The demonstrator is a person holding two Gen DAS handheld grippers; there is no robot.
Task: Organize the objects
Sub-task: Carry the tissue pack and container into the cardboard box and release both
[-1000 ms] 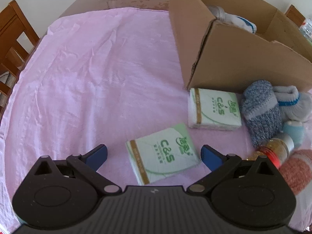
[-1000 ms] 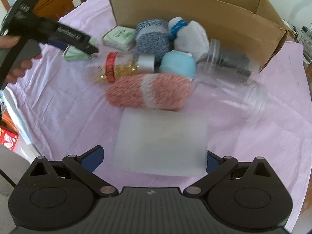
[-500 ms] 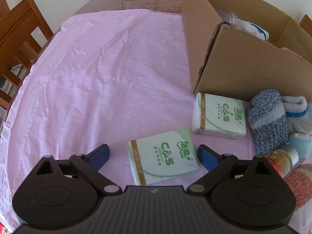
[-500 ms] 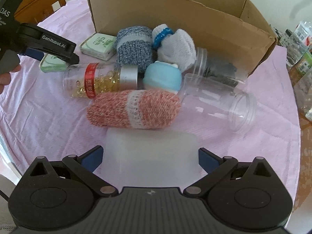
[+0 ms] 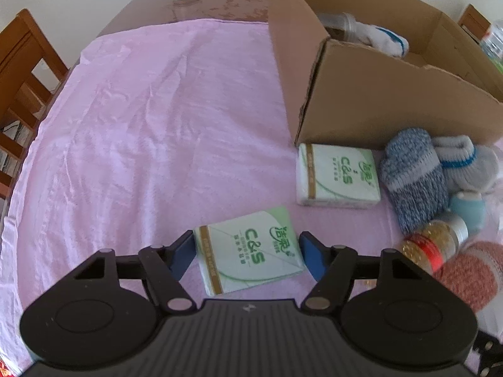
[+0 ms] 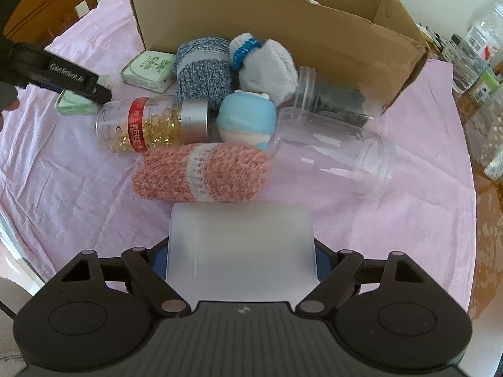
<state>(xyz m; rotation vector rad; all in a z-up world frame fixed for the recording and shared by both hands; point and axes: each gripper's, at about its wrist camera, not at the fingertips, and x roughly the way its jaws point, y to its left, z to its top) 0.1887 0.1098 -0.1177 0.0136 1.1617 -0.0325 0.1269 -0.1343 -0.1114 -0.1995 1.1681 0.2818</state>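
The cardboard box is sitting in the upper right of the left wrist frame, on the pink cloth. Low in the right wrist frame, the right gripper is clamping a frosted plastic container between its jaws. At bottom centre of the left view, the left gripper is bracketing a tissue pack, jaws wide and nearly touching its sides.

Your green-and-white tissue pack lies flat on the pink cloth. Your cloudy plastic box sits by the pink sock roll.
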